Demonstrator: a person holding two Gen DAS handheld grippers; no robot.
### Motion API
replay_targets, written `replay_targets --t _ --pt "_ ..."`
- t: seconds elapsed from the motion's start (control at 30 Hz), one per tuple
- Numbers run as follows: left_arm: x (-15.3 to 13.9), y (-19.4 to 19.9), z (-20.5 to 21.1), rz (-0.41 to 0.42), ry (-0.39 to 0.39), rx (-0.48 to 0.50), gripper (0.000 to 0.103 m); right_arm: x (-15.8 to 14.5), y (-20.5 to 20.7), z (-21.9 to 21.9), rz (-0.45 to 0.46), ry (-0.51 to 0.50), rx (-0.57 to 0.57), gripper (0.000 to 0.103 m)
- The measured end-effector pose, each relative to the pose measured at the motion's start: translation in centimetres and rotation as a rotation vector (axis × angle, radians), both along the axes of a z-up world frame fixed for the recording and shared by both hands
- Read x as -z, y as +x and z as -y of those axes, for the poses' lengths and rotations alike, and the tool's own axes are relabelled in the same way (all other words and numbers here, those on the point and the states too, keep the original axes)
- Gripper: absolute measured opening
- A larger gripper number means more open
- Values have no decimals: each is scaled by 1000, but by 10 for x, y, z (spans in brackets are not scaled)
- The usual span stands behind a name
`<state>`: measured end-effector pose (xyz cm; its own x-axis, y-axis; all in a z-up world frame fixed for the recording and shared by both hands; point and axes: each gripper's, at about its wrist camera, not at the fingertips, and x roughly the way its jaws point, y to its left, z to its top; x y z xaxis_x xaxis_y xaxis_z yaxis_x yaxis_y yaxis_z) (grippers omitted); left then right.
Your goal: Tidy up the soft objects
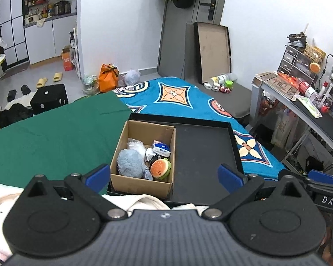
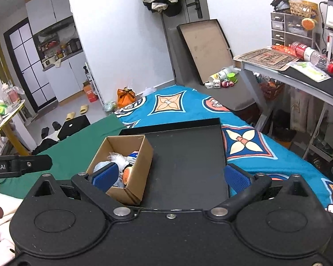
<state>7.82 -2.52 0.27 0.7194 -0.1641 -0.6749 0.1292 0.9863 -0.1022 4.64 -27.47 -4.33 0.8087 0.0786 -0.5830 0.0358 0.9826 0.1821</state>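
Observation:
A brown cardboard box stands in the left part of a shallow black tray on the bed. Inside it lie a fluffy light-blue plush, a hamburger plush, a tissue pack and a clear plastic bag. My left gripper is open and empty, held above the box's near edge. My right gripper is open and empty over the tray, with its left finger in front of the box. The plush toys are partly hidden in the right wrist view.
A green cloth and a blue patterned blanket cover the bed. A white garment lies at the near tray edge. A cluttered desk stands on the right. A black cube, slippers and bags are on the floor.

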Motion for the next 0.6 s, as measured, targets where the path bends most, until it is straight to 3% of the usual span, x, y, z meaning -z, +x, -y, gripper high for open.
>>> replay_targets --t 0.6 --pt "-23 -52 -2 69 3 18 102 -21 -48 -4 78 -16 9 103"
